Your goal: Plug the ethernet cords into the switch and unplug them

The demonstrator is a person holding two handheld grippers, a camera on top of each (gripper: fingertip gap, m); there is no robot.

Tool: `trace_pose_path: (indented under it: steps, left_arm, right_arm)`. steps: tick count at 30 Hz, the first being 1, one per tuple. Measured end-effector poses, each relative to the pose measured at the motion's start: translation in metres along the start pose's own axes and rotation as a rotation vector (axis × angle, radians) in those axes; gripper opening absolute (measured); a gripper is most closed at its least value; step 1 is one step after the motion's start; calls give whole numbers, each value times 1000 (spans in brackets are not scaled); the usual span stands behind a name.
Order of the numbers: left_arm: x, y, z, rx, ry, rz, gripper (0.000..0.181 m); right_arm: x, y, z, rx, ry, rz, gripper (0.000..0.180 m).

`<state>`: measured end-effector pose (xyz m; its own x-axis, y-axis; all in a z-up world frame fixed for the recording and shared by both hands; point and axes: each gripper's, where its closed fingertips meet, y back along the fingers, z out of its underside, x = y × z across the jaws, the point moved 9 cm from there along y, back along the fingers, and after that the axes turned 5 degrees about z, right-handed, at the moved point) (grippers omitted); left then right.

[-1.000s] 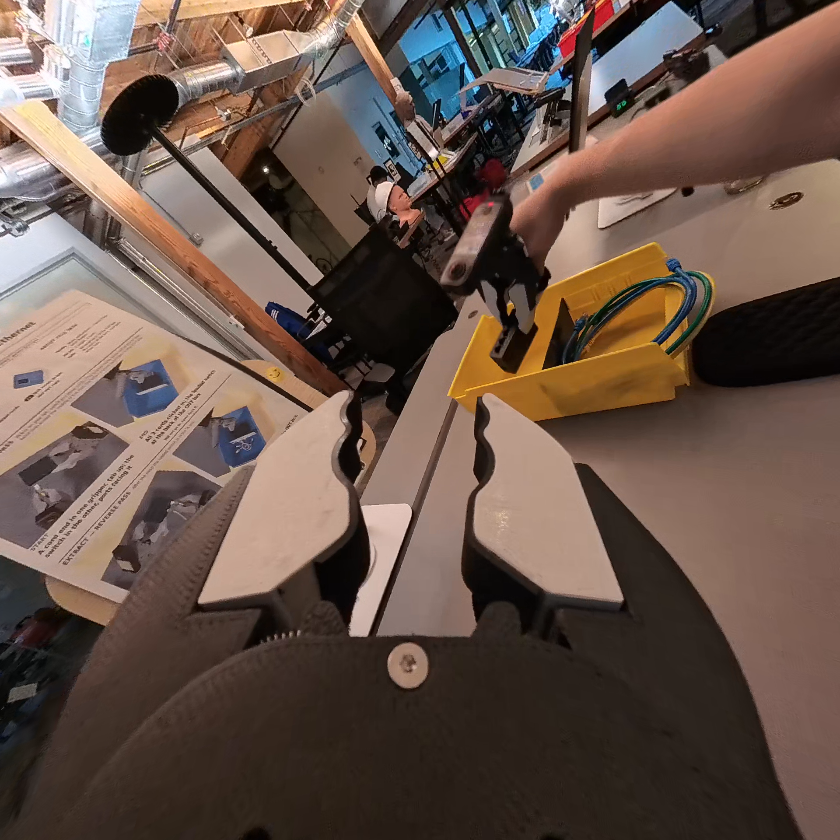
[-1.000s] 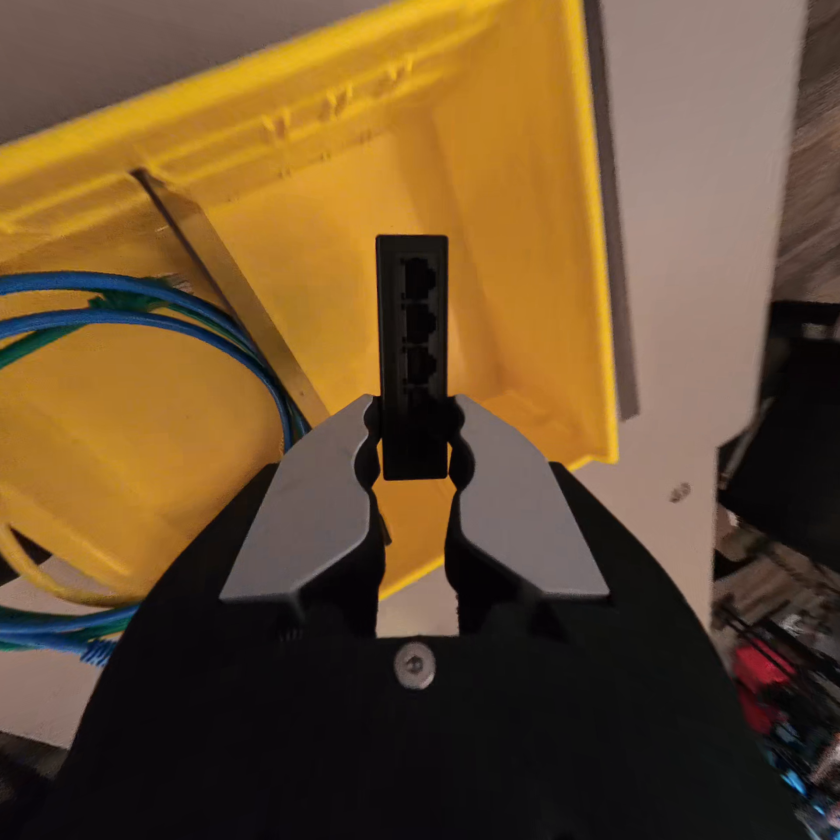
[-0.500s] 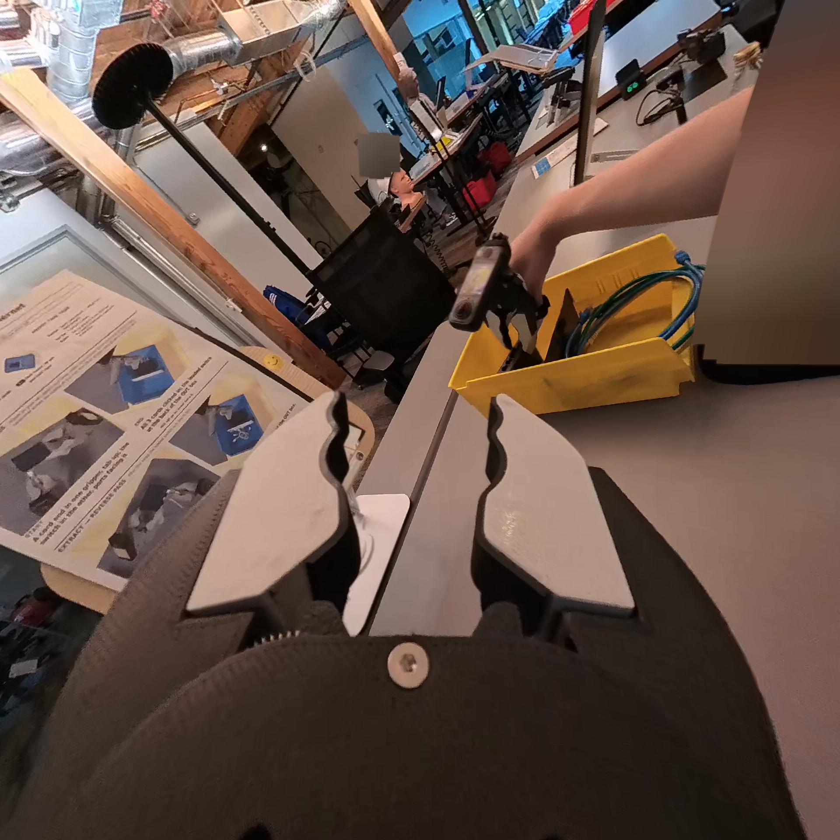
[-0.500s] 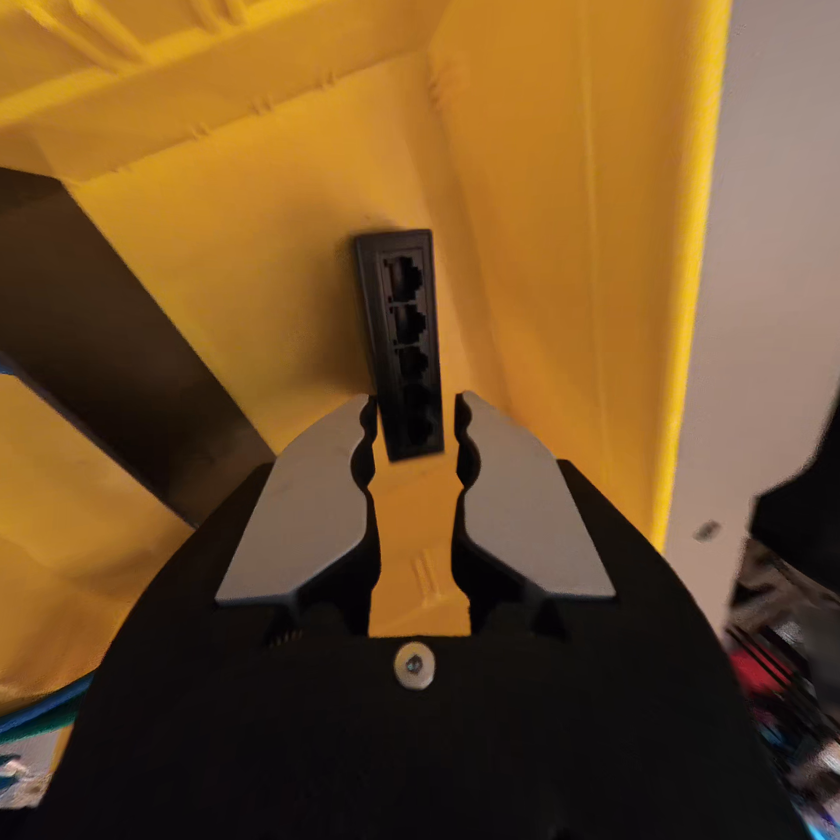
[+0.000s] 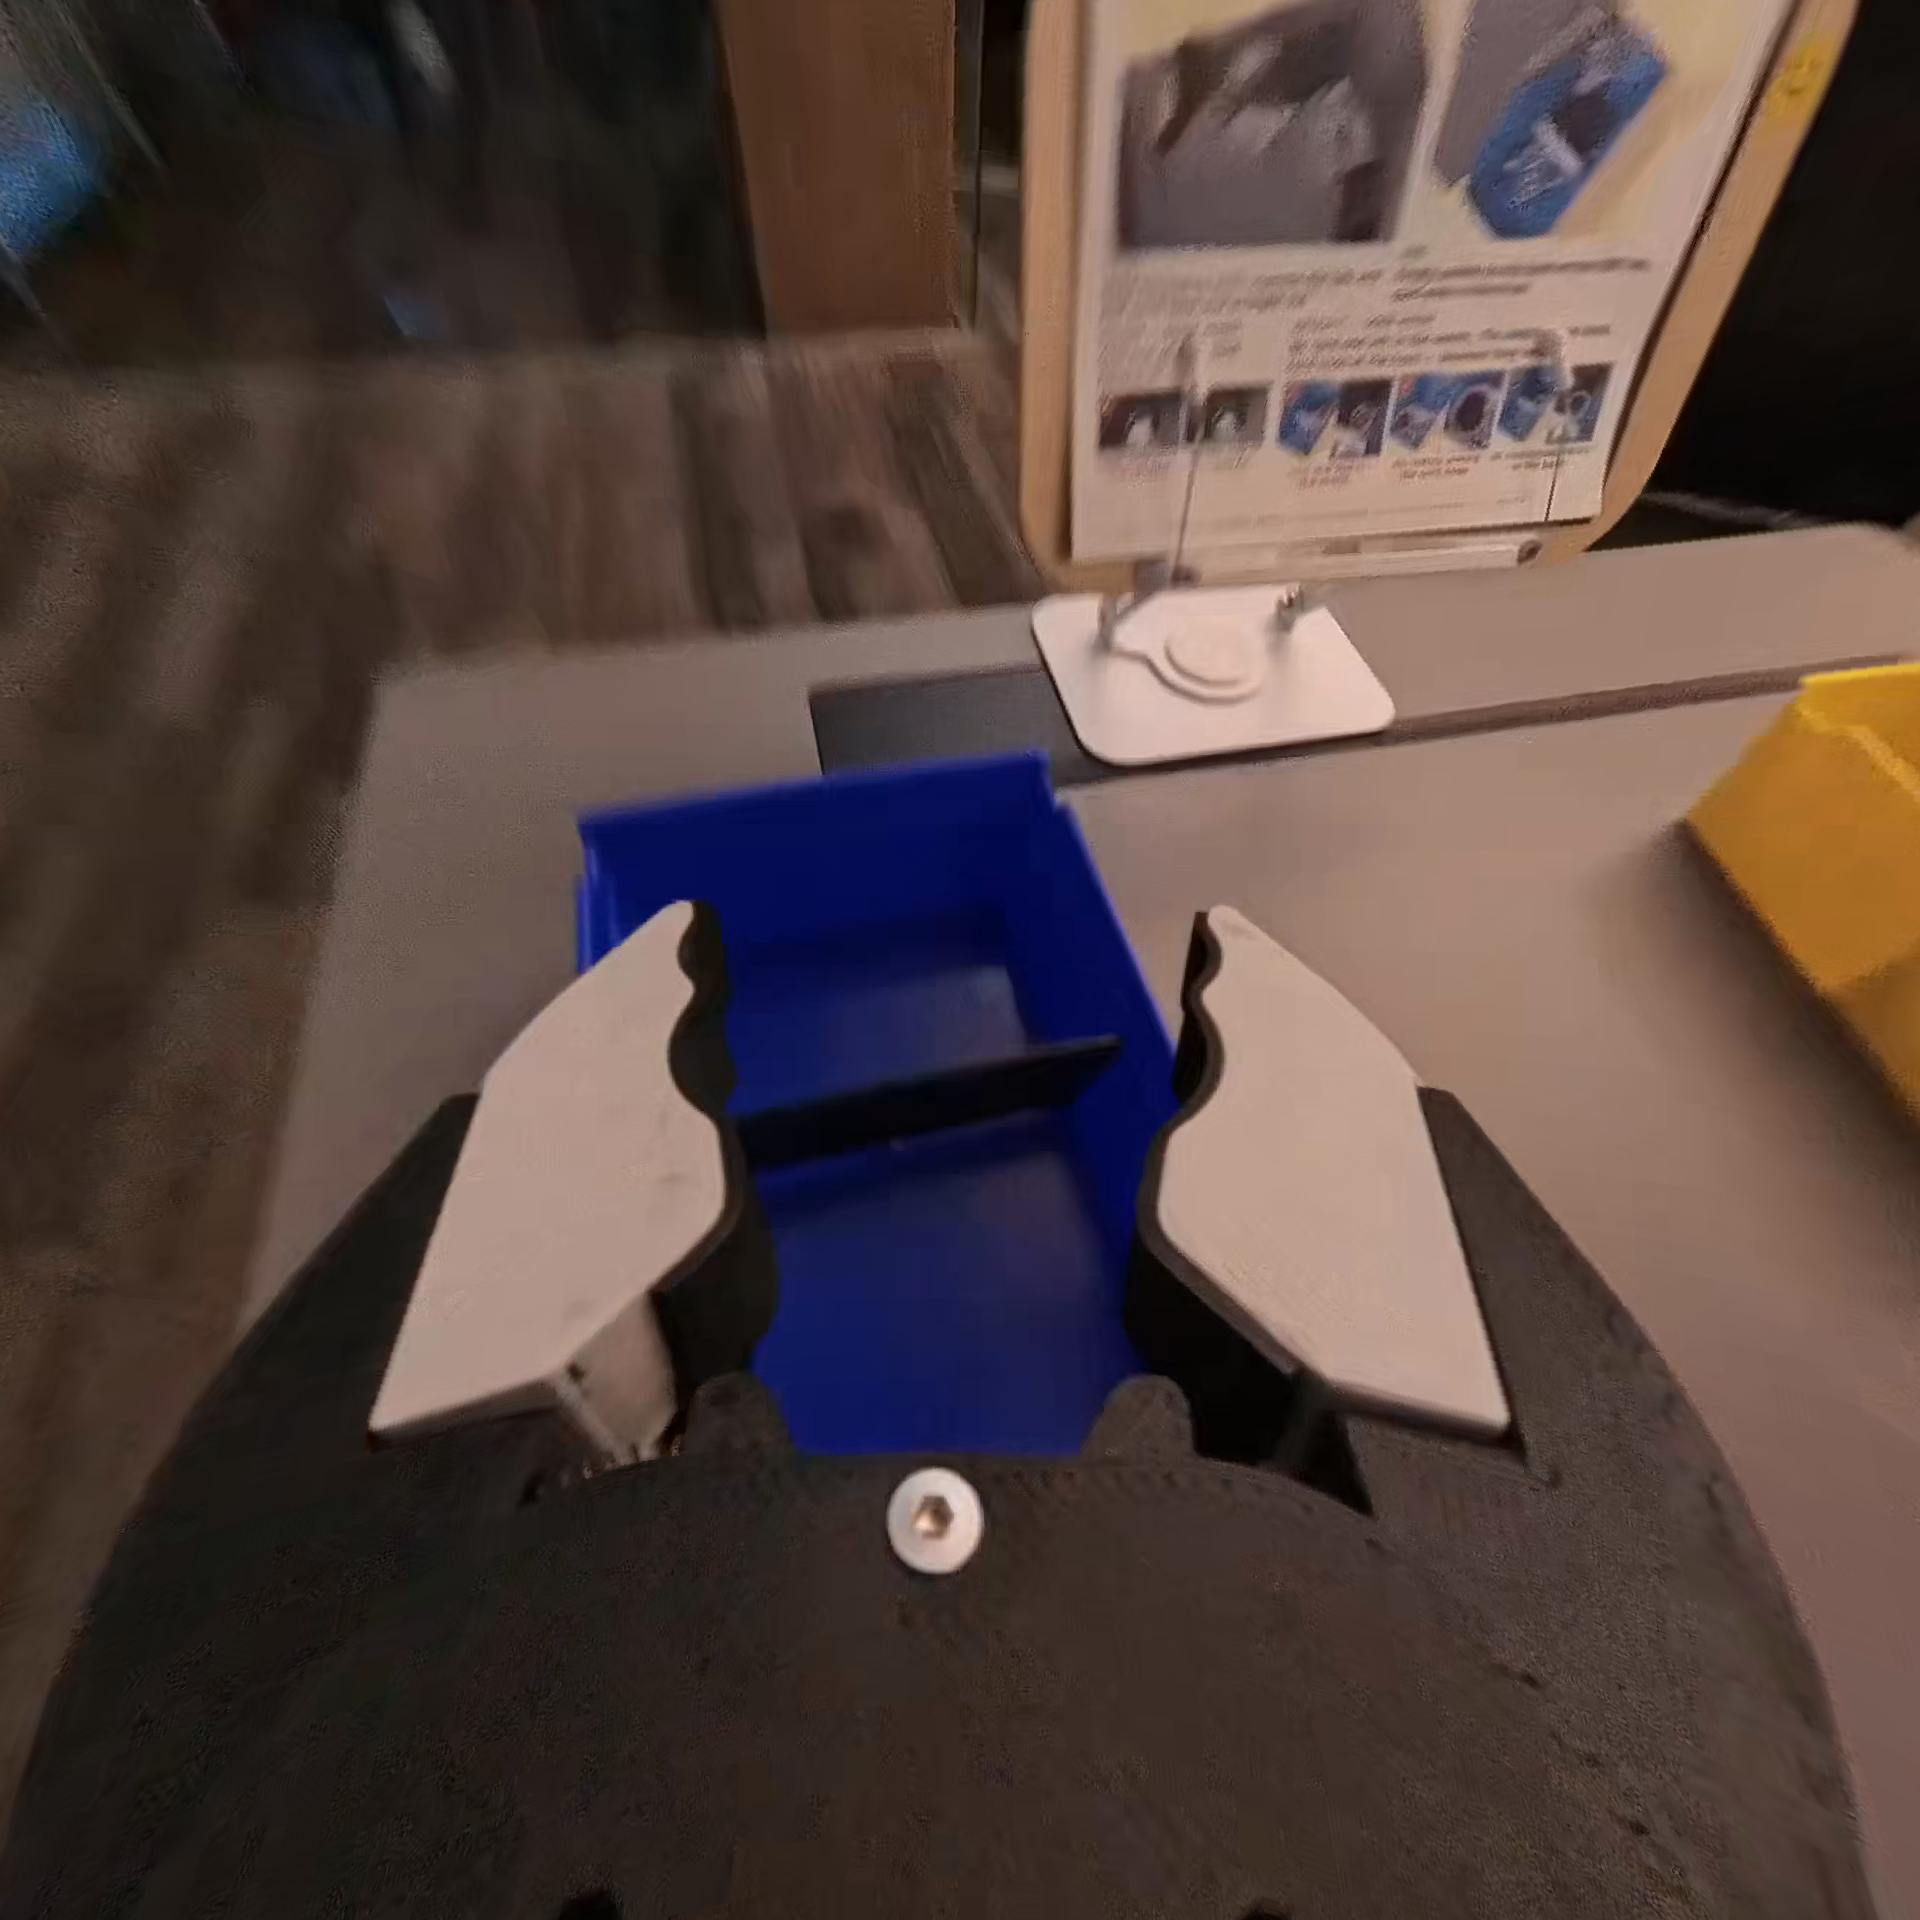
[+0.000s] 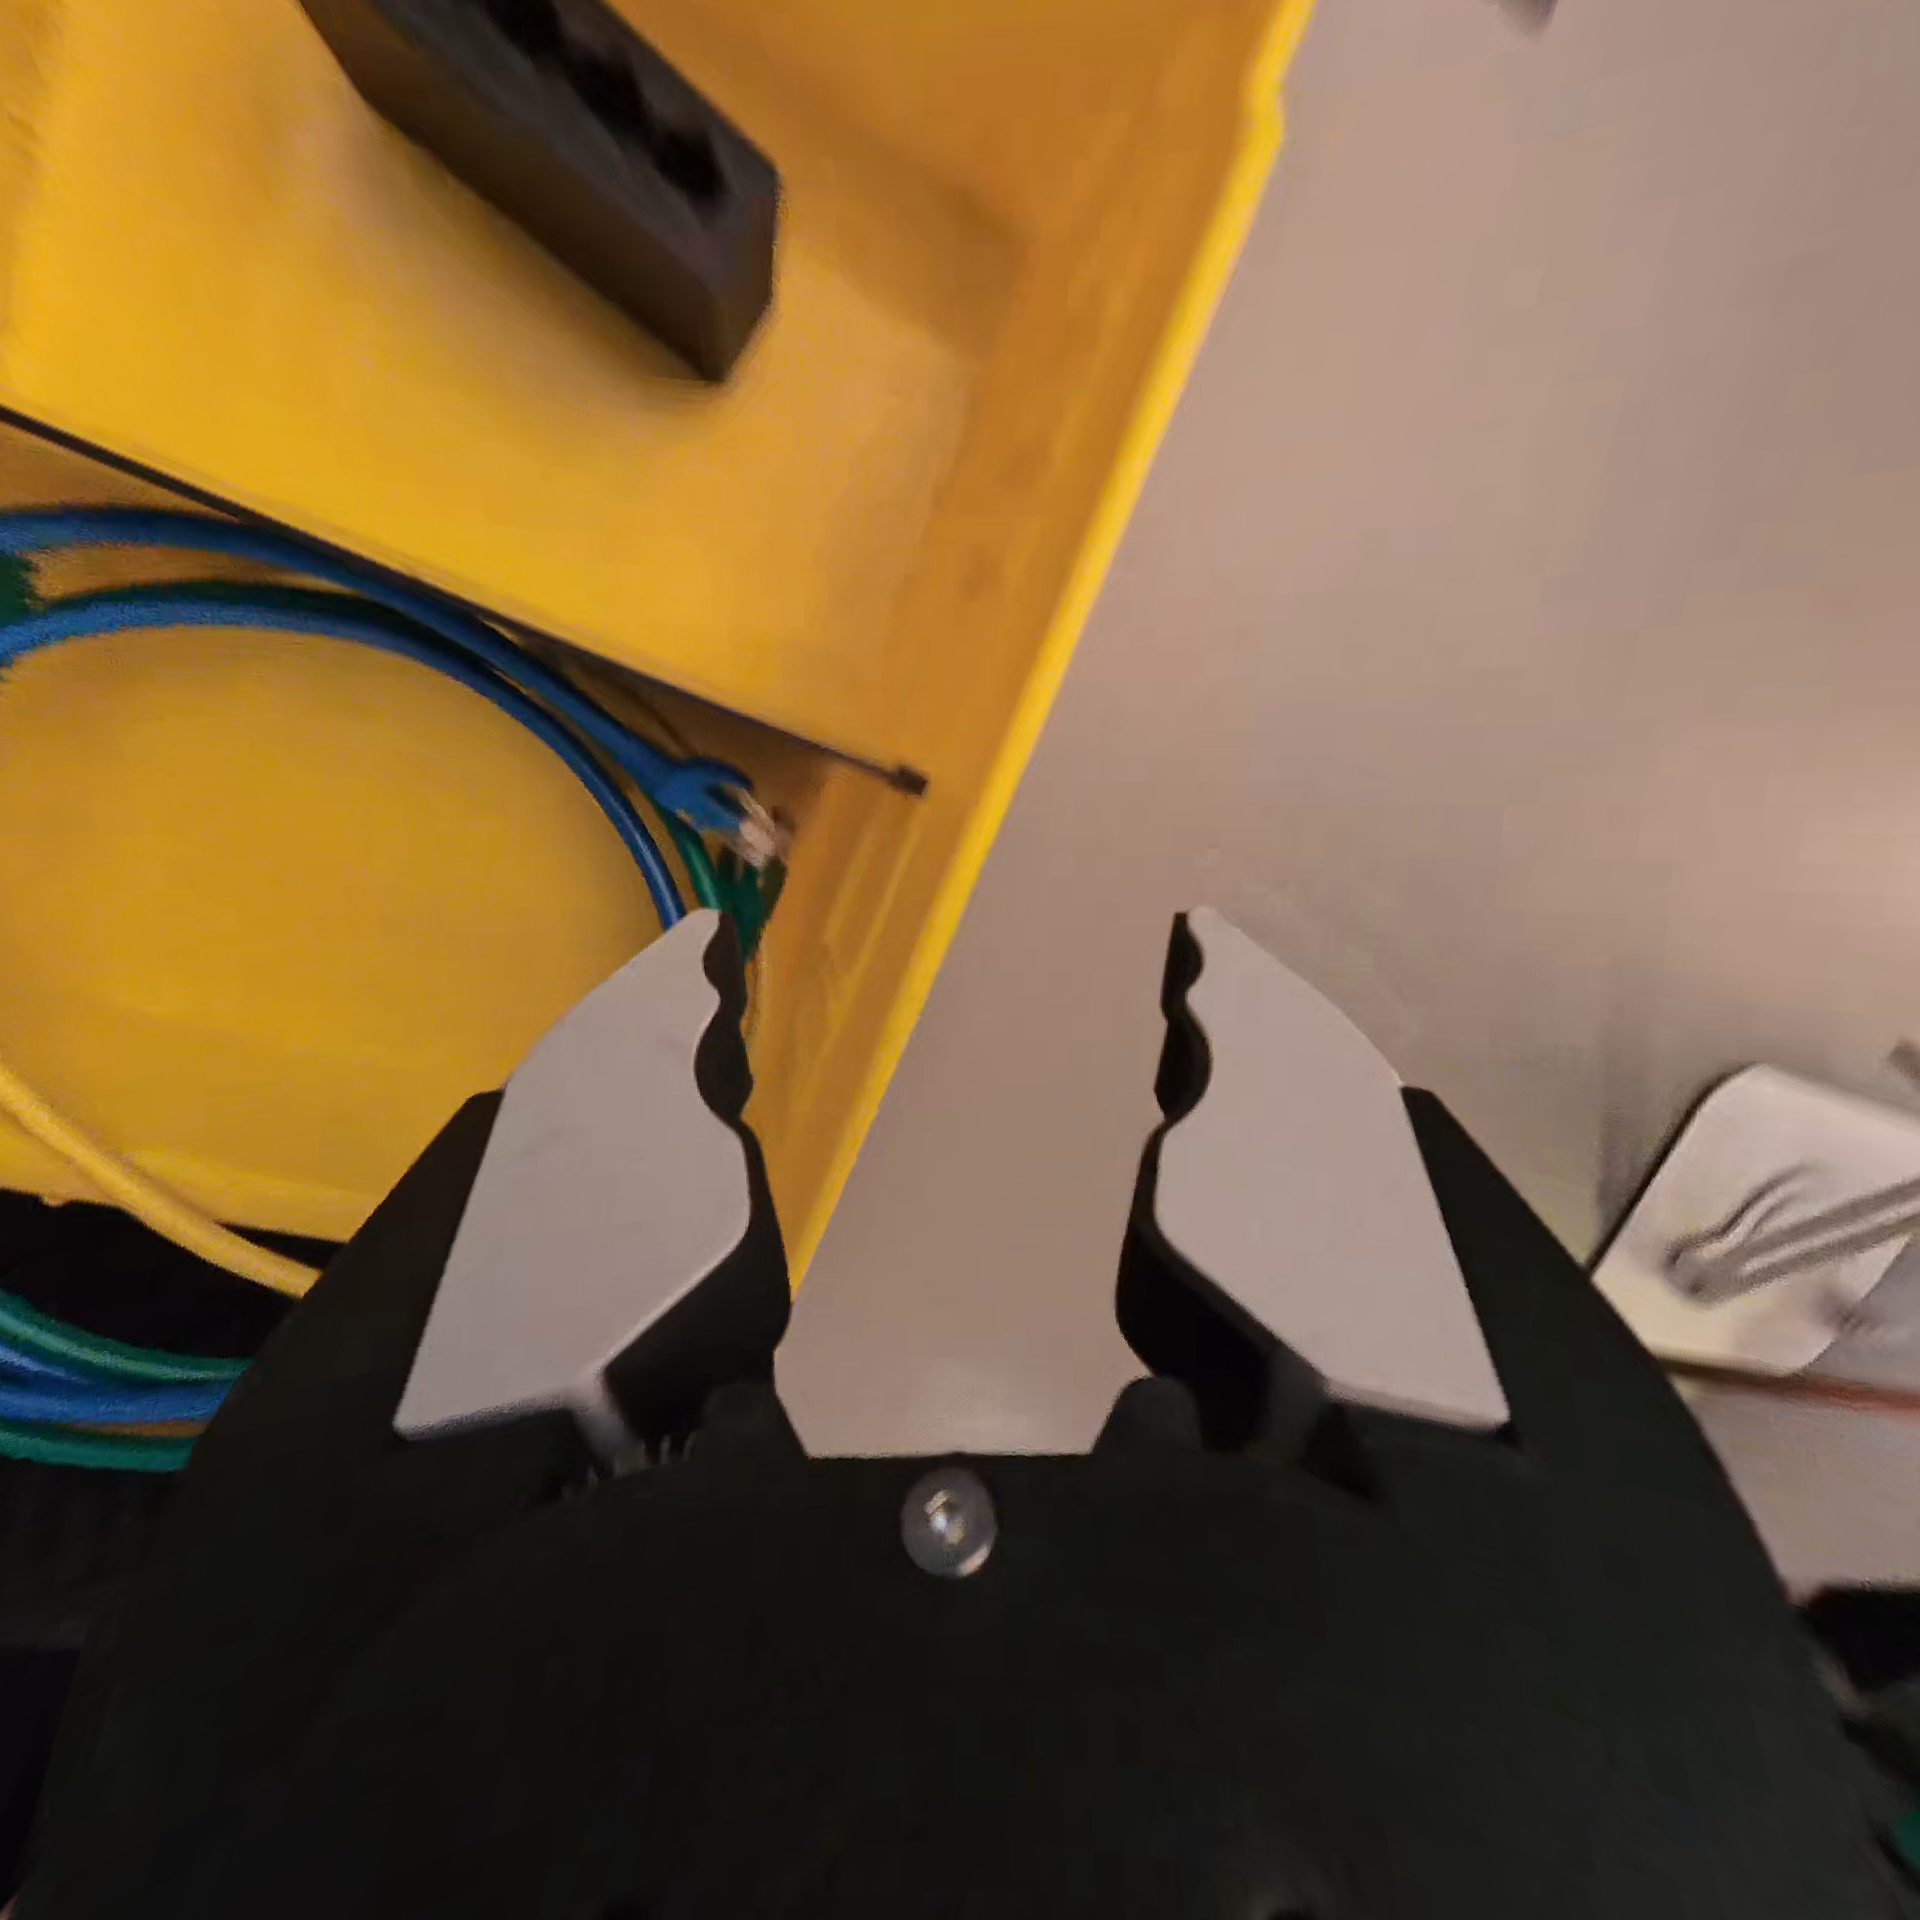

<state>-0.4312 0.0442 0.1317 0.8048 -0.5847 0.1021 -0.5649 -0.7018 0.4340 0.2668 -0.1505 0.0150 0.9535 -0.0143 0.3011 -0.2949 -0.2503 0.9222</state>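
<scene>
The black switch [image 6: 582, 156] lies in one compartment of the yellow bin [image 6: 1039, 665], ports facing up. Blue and green ethernet cords [image 6: 582, 717] are coiled in the bin's other compartment, behind a black divider, with a yellow cord [image 6: 125, 1184] beside them. My right gripper [image 6: 951, 925] is open and empty, above the bin's rim and the grey table. My left gripper [image 5: 945, 920] is open and empty, held over a blue bin [image 5: 904, 1039] with a black divider [image 5: 925, 1091]. The blue bin's visible compartments look empty.
A wooden-framed instruction sheet on a white stand [image 5: 1216, 675] is behind the blue bin, at the table's far edge. A corner of the yellow bin [image 5: 1829, 831] shows at the right in the left wrist view. A white stand base [image 6: 1766, 1236] lies right of my right gripper.
My right gripper let go of the switch in the yellow bin, opened wide and drew back over the rim. My left gripper swung round, opened wider and now points down at the blue bin.
</scene>
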Motion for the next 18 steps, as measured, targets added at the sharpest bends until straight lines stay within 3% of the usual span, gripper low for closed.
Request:
trace_pose_path:
  steps: [1,5,10,16,18]
  left_arm:
    - [-18,0,9,-31,77,1,80]
    - [-80,-3,53,-181,255,-101,84]
    - [-120,-13,100,-302,460,-14,85]
    - [-118,-51,128,-519,496,174,61]
    - [-115,-62,134,-605,458,153,51]
  right_arm:
    - [2,-7,6,-45,-39,-2,78]
    - [-1,-28,22,-169,-172,-141,52]
    - [-10,-42,22,-218,-262,-303,7]
    - [-22,-39,17,-271,-212,-315,7]
    - [-33,-37,15,-272,-198,-339,8]
